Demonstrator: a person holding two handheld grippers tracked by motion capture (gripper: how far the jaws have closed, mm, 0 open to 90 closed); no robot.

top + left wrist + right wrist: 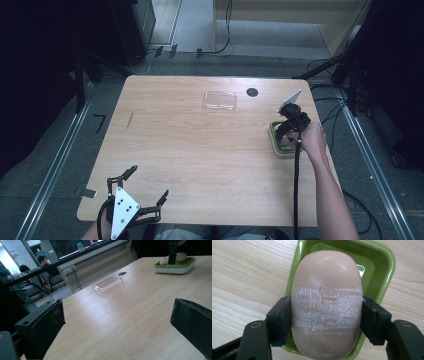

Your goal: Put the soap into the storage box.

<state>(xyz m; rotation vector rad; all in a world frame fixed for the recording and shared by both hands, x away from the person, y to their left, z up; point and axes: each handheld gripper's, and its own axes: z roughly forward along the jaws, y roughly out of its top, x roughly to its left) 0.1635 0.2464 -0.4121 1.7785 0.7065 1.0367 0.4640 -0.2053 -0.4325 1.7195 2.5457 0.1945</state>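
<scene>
Our right gripper [325,321] has its jaws clamped on the sides of a pale soap bar [326,302], which sits over the green soap dish [384,267] near the tabletop's [200,150] right edge. Our left gripper [149,184] rests at the near left edge, jaws wide apart around nothing, well apart from the clear plastic lid [220,100] at the far side.
</scene>
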